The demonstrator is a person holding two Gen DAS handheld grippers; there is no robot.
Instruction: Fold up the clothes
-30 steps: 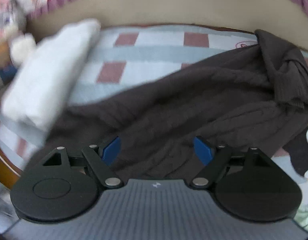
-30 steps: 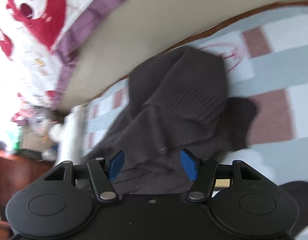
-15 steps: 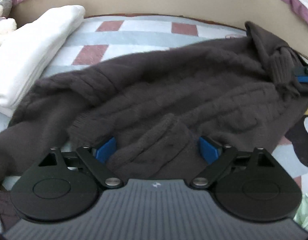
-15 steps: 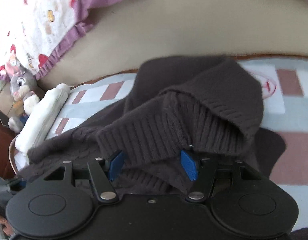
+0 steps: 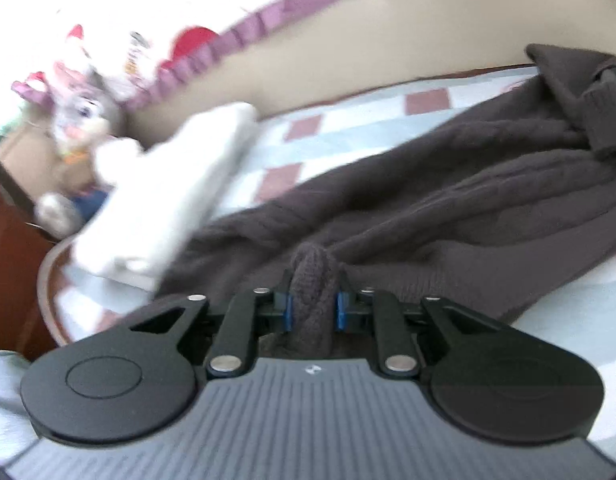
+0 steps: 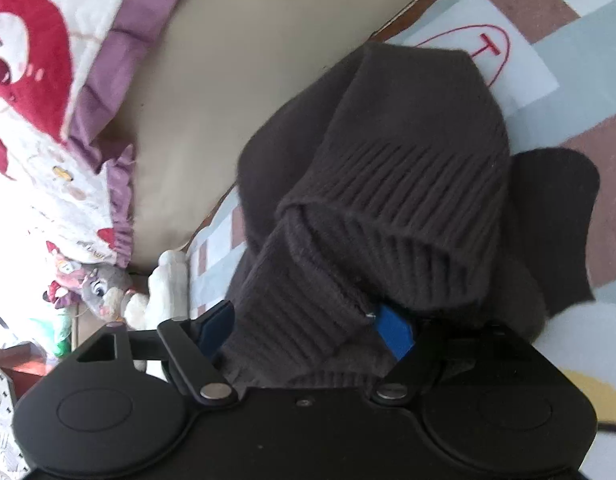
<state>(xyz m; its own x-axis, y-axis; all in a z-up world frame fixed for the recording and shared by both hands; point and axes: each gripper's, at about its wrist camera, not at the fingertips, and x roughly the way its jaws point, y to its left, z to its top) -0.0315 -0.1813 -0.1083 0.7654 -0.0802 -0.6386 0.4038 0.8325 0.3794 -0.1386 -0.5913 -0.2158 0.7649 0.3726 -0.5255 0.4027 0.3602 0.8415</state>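
Sweater (image 5: 447, 208), dark brown knit, sprawls across the checked bedspread (image 5: 347, 136) through the middle and right of the left view. Left gripper (image 5: 311, 312) is pinched tight on a bunched fold. Right gripper (image 6: 304, 328) grips the ribbed hem, jaws fairly wide around thick cloth. White folded garment (image 5: 172, 196) lies left, blurred.
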